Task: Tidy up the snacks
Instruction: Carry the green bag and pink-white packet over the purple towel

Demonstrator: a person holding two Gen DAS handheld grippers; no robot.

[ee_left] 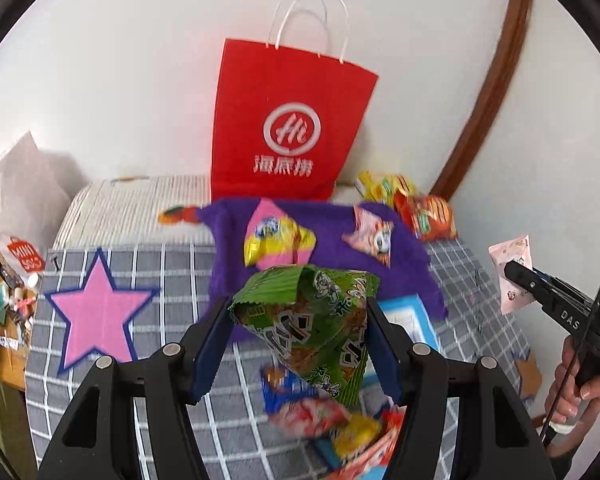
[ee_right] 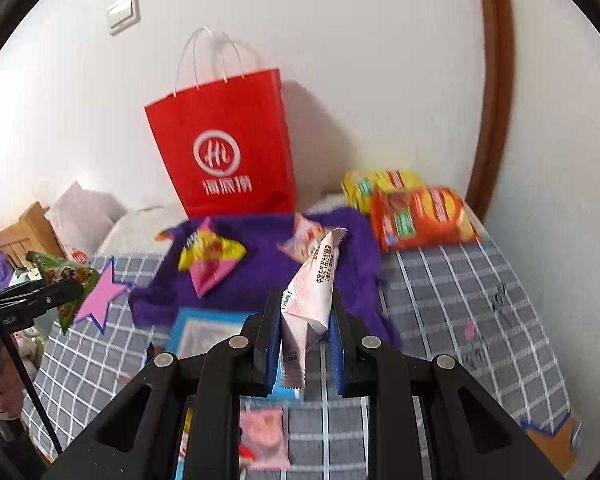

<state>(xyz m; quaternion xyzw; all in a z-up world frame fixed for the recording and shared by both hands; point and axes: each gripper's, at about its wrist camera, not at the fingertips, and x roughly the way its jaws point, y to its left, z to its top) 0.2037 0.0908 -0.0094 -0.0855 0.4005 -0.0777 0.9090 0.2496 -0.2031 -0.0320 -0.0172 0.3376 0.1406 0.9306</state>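
Observation:
My left gripper (ee_left: 298,312) is shut on a green snack packet (ee_left: 316,320) and holds it above the checked tablecloth (ee_left: 140,380). It also shows at the left of the right wrist view (ee_right: 66,286). My right gripper (ee_right: 306,312) is shut on a pale pink snack packet (ee_right: 312,292); it shows at the right of the left wrist view (ee_left: 514,276). A purple cloth (ee_left: 328,248) behind holds a yellow-pink packet (ee_left: 278,240) and a pink packet (ee_left: 374,238). More loose packets (ee_left: 324,412) lie below my left gripper.
A red paper bag (ee_left: 288,124) stands against the wall behind the purple cloth. Orange (ee_right: 420,216) and yellow (ee_right: 380,184) snack packs lie at the back right. A blue-framed card (ee_right: 204,330) lies mid-table. A pink star (ee_left: 100,312) marks the cloth's left side.

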